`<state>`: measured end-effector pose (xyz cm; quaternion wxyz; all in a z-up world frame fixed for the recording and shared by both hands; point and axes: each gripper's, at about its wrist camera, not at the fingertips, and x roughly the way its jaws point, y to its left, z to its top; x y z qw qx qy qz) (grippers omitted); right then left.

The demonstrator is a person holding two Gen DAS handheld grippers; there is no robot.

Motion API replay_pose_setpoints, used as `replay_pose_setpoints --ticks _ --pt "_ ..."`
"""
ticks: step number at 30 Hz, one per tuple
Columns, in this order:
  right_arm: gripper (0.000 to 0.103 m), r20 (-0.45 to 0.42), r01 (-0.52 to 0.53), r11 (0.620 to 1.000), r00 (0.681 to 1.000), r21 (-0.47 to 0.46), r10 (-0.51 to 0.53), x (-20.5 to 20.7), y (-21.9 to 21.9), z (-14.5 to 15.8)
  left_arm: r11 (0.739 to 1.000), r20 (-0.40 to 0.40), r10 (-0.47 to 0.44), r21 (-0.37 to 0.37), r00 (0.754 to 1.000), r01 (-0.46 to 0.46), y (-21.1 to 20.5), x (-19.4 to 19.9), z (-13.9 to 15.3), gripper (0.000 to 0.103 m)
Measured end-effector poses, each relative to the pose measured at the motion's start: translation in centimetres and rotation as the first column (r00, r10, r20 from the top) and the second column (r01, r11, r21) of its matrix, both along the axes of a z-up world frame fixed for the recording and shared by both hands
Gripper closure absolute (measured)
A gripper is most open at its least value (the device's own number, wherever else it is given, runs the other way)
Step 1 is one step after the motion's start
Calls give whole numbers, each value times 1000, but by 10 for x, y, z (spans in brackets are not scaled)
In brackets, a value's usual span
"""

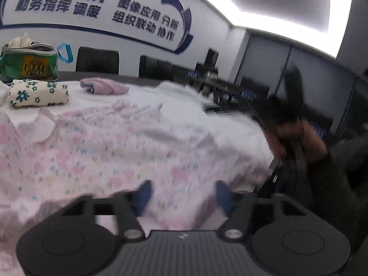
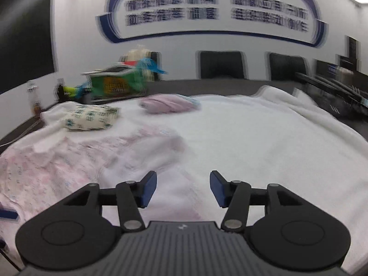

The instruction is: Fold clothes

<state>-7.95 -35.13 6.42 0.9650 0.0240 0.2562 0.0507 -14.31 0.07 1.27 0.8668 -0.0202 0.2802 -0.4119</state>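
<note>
A big white blanket point(image 2: 253, 138) is spread over a dark table point(image 2: 207, 84) in a room with a white wall, blue writing and black chairs point(image 2: 222, 65).

The left claw point(image 1: 182, 195) is seen over a pink flowery garment point(image 1: 103, 151). Its blue pads point(image 1: 143, 195) are held wide apart, and nothing is gripped between them. The picture is blurry, so it cannot be told if the cloth is touched. The garment is laid out flat on the blanket, on the left side.

The right claw point(image 2: 183, 188) is also held wide open, with nothing in it. It is seen above the edge of the pink garment point(image 2: 69, 163) and the white blanket.

A green bag point(image 1: 28, 63) is set at the far end of the table, and something pale is poking out of its top. A folded cloth with green flowers point(image 1: 38, 93) is placed just in front of the bag. A small folded pink cloth point(image 1: 104, 86) is seen near it.
</note>
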Motion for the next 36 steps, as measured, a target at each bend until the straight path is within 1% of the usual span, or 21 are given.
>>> replay_pose_setpoints --ticks 1,2,3,4,5,7,9,10,11,13,14,16,19,22,25,27,29,33,34,36 --pt "51 -18 -35 999 999 -4 34 16 7 -1 1000 -27 -3 24 1000 4 0 0 -4 80" --pt "52 -34 -65 998 997 -9 64 31 13 -2 999 -51 5 49 999 -3 1 0 -8 80" --pt "52 -48 -87 996 995 -17 86 44 20 -4 998 -54 22 62 998 -19 2 -1 -11 80" --pt "54 -70 -113 993 991 -27 111 58 28 -7 997 -55 32 66 998 -28 5 -3 -11 81" --pt "57 -91 -141 989 986 -35 137 71 38 -10 997 -62 36 70 997 -31 6 -3 -10 81" --pt "61 -124 -201 979 973 -43 195 90 56 -16 997 -76 39 73 996 -33 9 -3 -7 80" --pt "66 -157 -261 964 955 -52 250 106 73 -23 998 -54 47 45 997 -45 14 -5 2 78" --pt "68 -174 -276 959 950 -66 261 111 81 -29 998 -38 57 17 998 -57 17 -5 8 74" --pt "69 -190 -291 953 944 -81 271 116 88 -35 997 -24 78 -5 997 -78 19 -2 14 65" --pt "69 -220 -301 948 936 -99 274 122 96 -46 991 -4 128 -27 992 -128 19 8 23 55" --pt "70 -228 -297 949 936 -103 268 122 96 -51 989 -5 146 -21 989 -146 16 14 24 55" --pt "69 -219 -269 958 945 -99 243 116 88 -54 986 -44 169 2 985 -170 12 25 17 56" --pt "67 -191 -195 975 966 -107 172 104 70 -46 978 -102 206 47 973 -203 7 38 3 56" --pt "67 -182 -161 982 973 -96 142 91 54 -38 976 -100 215 49 971 -211 12 38 -2 55" --pt "66 -142 -190 979 974 -70 179 70 48 -27 977 -97 210 45 973 -207 16 37 -5 54" --pt "65 -127 -222 975 968 -13 218 57 44 -22 978 -89 205 50 975 -201 16 35 -5 54" --pt "63 -100 -226 974 969 19 226 46 41 -18 979 -81 199 56 977 -195 16 33 -4 53" --pt "63 -107 -222 975 970 -6 220 43 40 -15 981 -88 192 25 977 -191 21 34 6 53" --pt "63 -108 -230 973 968 -4 228 46 42 -13 980 -81 201 19 976 -200 23 34 10 53" --pt "63 -108 -245 969 964 -1 244 51 48 -8 967 -50 256 24 965 -255 35 34 21 53"
